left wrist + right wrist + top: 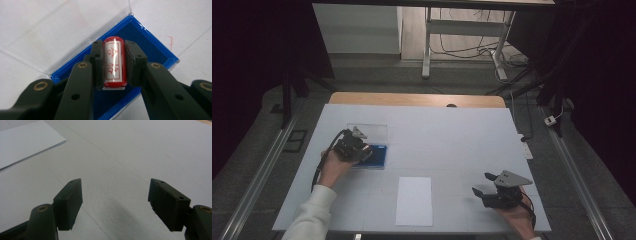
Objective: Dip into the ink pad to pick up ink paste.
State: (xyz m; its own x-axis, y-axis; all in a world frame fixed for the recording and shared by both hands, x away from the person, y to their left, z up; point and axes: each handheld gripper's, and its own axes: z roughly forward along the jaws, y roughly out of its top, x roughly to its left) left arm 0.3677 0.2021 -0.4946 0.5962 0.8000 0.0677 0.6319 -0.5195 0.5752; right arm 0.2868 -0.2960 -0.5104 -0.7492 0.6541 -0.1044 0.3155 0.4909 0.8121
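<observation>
Left gripper (113, 65): 2 jaws clamped on the red stamp (114, 62), held above the open blue ink pad case (160, 50), long axis running along the jaws. Paper sheet (414, 200): flat, near table edge, to the right of this gripper, between both hands. Right gripper (491, 184): jaws apart, holding nothing, beside the sheet's far side.

Red stamp (114, 62) label — red characters, unreadable.
</observation>
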